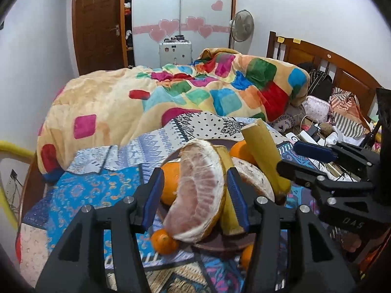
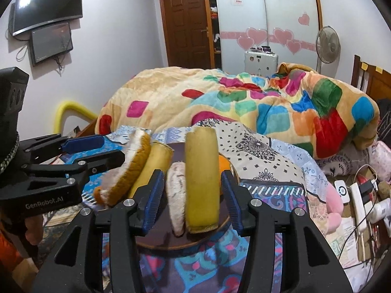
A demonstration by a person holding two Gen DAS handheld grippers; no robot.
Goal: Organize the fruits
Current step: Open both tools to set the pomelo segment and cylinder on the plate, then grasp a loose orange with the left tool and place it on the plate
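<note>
Both grippers are hovering over the brown plate [image 2: 171, 244] on the bed: left gripper [image 1: 194, 197] jaws part-open around a pomelo wedge [image 1: 195, 195], right gripper [image 2: 193, 195] jaws part-open around a banana piece [image 2: 201, 180] at twelve o'clock; withdrawing straight back should avoid toppling fruit.

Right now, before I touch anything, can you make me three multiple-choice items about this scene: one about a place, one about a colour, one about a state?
1. The plate stands on:
A. the floor
B. the bed sheet
C. a desk

2. The claw pads are:
A. blue
B. red
C. white

3. The pomelo wedge inside the left claw is:
A. wrapped in foil
B. whole, rind all around
C. cut, pink flesh showing

Key:
1 B, patterned sheet shows all around the plate.
2 A, blue strips line both fingers.
3 C, the pink flesh faces the left camera.
</note>
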